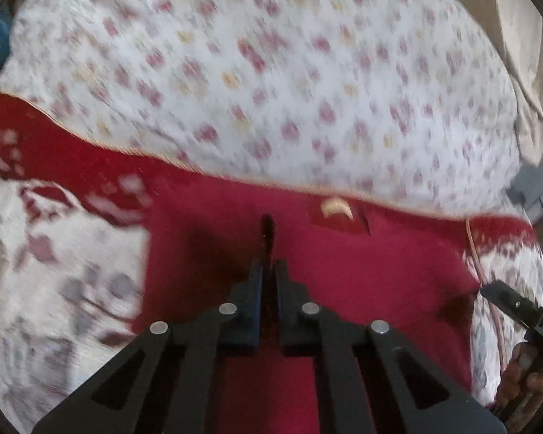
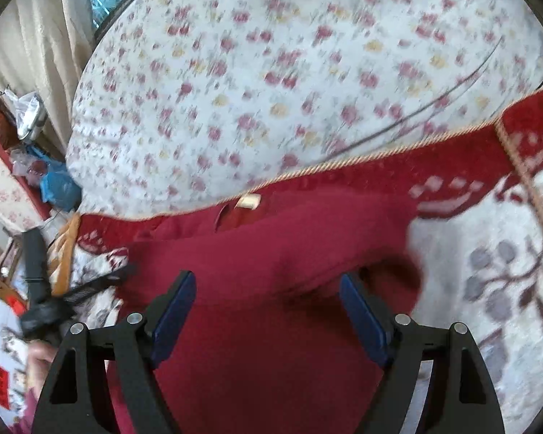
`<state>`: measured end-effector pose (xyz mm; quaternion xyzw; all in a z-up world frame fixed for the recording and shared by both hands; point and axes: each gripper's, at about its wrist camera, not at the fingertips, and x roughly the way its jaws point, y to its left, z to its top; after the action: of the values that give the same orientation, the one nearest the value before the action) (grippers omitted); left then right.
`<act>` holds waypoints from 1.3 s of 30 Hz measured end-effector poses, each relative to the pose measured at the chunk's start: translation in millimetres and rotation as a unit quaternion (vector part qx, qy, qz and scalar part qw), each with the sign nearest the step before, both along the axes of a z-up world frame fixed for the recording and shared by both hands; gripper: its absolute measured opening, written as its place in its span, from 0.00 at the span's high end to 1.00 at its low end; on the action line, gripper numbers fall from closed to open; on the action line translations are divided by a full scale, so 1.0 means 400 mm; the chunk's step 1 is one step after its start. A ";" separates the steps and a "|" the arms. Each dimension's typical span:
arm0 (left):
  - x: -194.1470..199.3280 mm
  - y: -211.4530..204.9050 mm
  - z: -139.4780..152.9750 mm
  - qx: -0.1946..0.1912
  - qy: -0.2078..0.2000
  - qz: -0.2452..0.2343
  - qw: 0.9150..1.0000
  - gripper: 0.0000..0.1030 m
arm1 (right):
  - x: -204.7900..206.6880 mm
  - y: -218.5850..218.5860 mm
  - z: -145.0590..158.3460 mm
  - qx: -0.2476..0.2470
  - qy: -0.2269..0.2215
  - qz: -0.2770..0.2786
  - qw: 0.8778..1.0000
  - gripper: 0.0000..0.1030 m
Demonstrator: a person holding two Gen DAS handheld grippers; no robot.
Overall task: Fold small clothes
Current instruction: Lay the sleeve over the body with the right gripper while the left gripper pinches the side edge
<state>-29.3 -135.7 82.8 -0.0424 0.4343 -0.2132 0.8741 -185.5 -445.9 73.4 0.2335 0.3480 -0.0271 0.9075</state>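
A dark red garment [image 1: 344, 271] lies on a patterned bedcover, its collar with a pale label [image 1: 335, 209] toward the far side. My left gripper [image 1: 268, 275] is shut, its blue pads pressed together over the cloth; whether cloth is pinched between them I cannot tell. In the right wrist view the same red garment [image 2: 271, 253] lies under my right gripper [image 2: 268, 285], which is open with its jaws wide apart just above the cloth. The label [image 2: 249, 200] shows near the collar. The left gripper [image 2: 94, 284] appears at the left of the right wrist view.
A white quilt with pink flowers [image 1: 271, 72] lies beyond the garment. The bedcover has a red border with cord trim [image 2: 380, 152] and a white leaf-pattern centre [image 2: 488, 289]. Beige curtain [image 2: 36, 47] and clutter [image 2: 25, 152] stand at far left.
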 end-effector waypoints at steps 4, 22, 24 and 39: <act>0.038 0.064 -0.022 0.031 0.017 0.051 0.998 0.94 | -0.006 -0.074 -0.008 0.004 0.007 -0.061 0.998 0.17; 0.044 0.046 -0.086 0.076 0.039 0.069 0.994 0.94 | -0.009 -0.051 -0.034 -0.147 0.164 0.018 0.975 0.27; 0.044 0.046 -0.086 0.077 0.039 0.069 0.994 0.94 | -0.018 -0.071 -0.014 -0.105 0.133 0.010 0.985 0.24; 0.039 0.040 -0.095 0.083 0.042 0.069 0.993 0.80 | 0.100 -0.089 -0.036 -0.036 0.136 -0.041 0.989 0.19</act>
<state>-13.5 -119.7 44.8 -0.0086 0.4827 -0.1137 0.8683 -145.6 -481.4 59.0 0.2087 0.4569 -0.1086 0.8578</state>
